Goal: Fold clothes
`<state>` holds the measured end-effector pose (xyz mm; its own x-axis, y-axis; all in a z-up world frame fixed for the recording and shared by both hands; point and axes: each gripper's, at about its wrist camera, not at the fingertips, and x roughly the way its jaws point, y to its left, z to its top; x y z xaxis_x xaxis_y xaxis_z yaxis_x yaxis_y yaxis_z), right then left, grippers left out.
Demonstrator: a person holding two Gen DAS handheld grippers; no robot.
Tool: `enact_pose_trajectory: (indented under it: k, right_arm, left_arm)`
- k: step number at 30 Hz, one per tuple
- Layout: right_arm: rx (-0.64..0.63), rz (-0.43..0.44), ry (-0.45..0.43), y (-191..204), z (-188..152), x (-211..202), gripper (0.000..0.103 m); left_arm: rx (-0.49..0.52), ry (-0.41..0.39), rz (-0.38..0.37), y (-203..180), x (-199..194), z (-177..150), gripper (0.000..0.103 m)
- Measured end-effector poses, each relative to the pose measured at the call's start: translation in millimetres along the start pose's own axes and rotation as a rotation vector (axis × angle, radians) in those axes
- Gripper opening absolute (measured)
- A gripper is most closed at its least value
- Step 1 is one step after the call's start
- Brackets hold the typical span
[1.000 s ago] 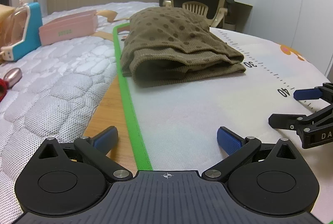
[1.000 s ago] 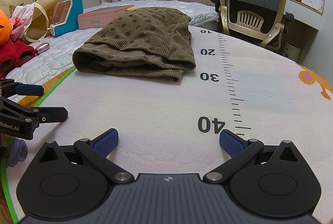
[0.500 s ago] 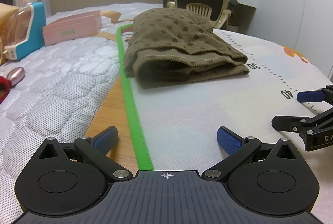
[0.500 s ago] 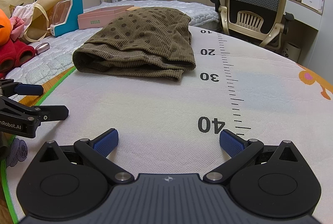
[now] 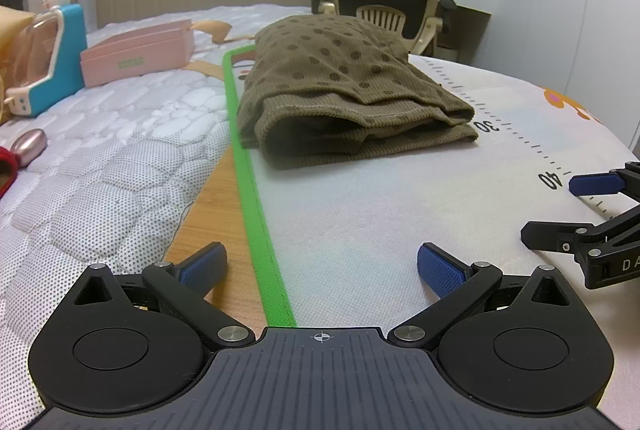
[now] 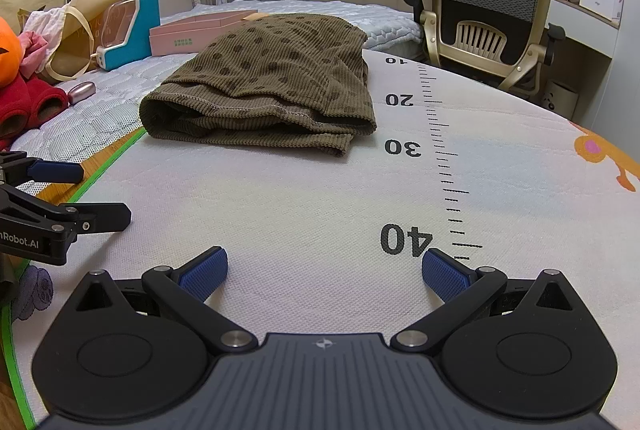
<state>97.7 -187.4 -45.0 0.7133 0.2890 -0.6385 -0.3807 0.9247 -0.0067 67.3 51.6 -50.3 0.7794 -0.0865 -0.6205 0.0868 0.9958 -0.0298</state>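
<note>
- The garment [image 6: 264, 90] is olive-brown ribbed cloth with darker dots, folded into a thick, soft-edged stack with a stitched hem along its near side; it lies in the upper middle of both views, on the far part of the mat.
- The mat [image 6: 320, 198] is white and finely woven, with a printed black ruler scale (10 to 40) and a bright green border [image 5: 256, 190]; beyond that border, a strip of wood and a quilted mattress [image 5: 100, 158].
- The left gripper [image 5: 322, 262] has its blue ridged pads wide apart, holding nothing, straddling the green border.
- The right gripper [image 6: 324, 272] is likewise spread and empty, low over bare mat near the "40".
- Upper left: a pink box [image 6: 196, 34] and a blue plastic case [image 6: 132, 30]; upper right: a mesh office chair [image 6: 488, 2].
- Bare mat lies between grippers and garment.
</note>
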Motion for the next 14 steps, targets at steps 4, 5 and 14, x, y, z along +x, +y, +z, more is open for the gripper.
enact_pose_trajectory:
  k: [4, 5, 14]
  right_arm:
    - [0.001, 0.001, 0.000, -1.0, -0.4, -0.2, 0.103]
    - [0.001, 0.001, 0.000, -1.1, -0.5, -0.3, 0.103]
    - [0.000, 0.001, 0.000, -0.7, -0.2, -0.1, 0.103]
  left_arm:
    - [0.001, 0.003, 0.004, -0.8, -0.5, -0.1, 0.103]
    - [0.001, 0.004, 0.004, -0.9, -0.5, -0.1, 0.103]
    - [-0.001, 0.000, -0.001, -0.2, -1.9, -1.2, 0.103]
